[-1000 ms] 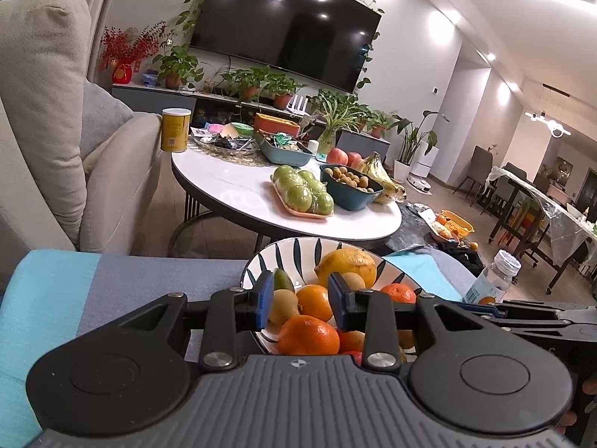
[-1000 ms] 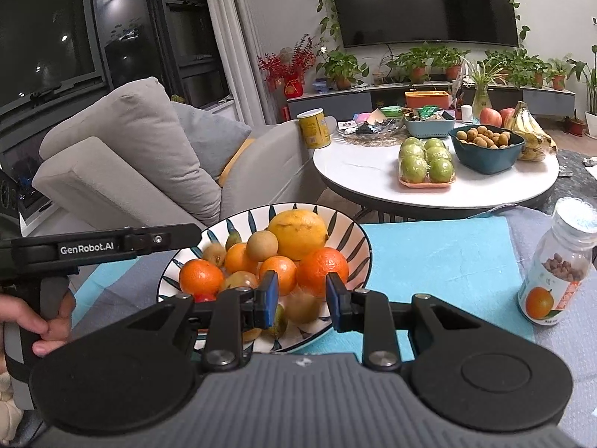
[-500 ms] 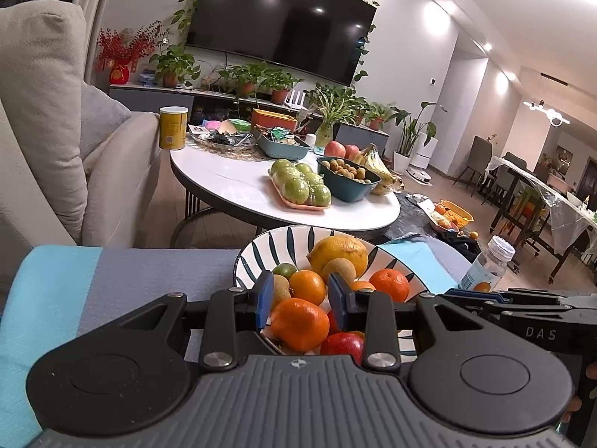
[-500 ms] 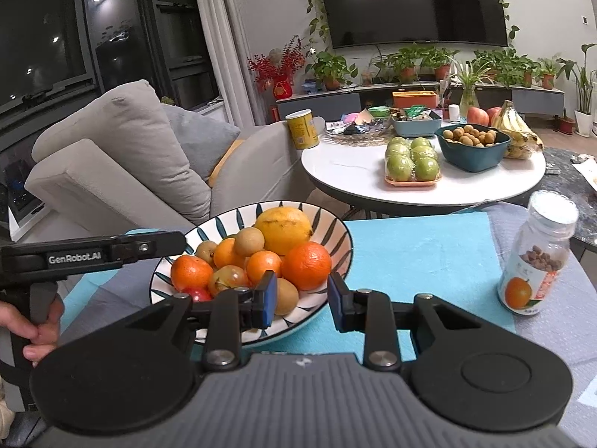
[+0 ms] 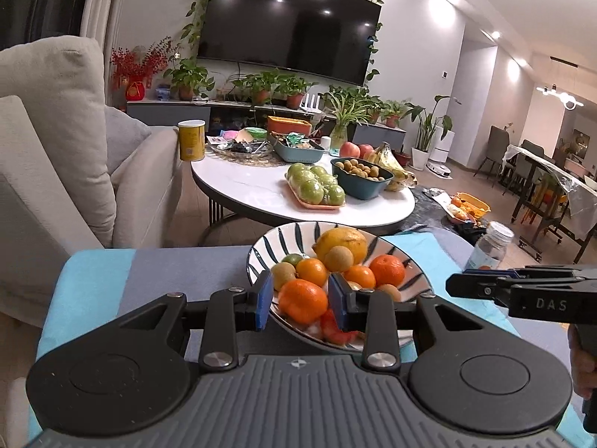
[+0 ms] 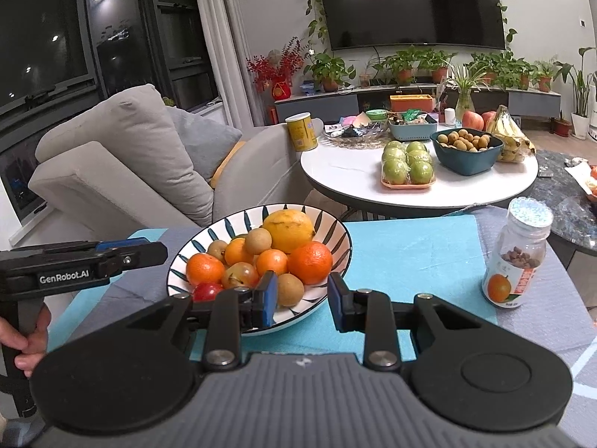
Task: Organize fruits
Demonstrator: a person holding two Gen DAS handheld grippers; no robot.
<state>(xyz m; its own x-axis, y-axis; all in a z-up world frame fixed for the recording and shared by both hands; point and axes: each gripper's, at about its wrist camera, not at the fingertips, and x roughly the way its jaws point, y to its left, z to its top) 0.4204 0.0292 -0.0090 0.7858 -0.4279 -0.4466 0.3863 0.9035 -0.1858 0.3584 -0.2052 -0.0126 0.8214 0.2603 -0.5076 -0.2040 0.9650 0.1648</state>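
Striped bowl (image 6: 337, 240) of fruit sits on the blue mat (image 6: 414, 250); its near rim is hidden behind both grippers. Left gripper (image 5: 299, 301): jaws slightly apart, framing an orange (image 5: 303, 300), contact unclear. Right gripper (image 6: 302, 298): jaws part-open, holding nothing. Jar (image 6: 516, 254) at 3 o'clock shows fully in the right view only.

Grey padded surface (image 6: 541, 321), turquoise mat (image 6: 410, 250) on it, striped fruit bowl (image 6: 335, 231) on mat, jar (image 6: 518, 254) beside mat
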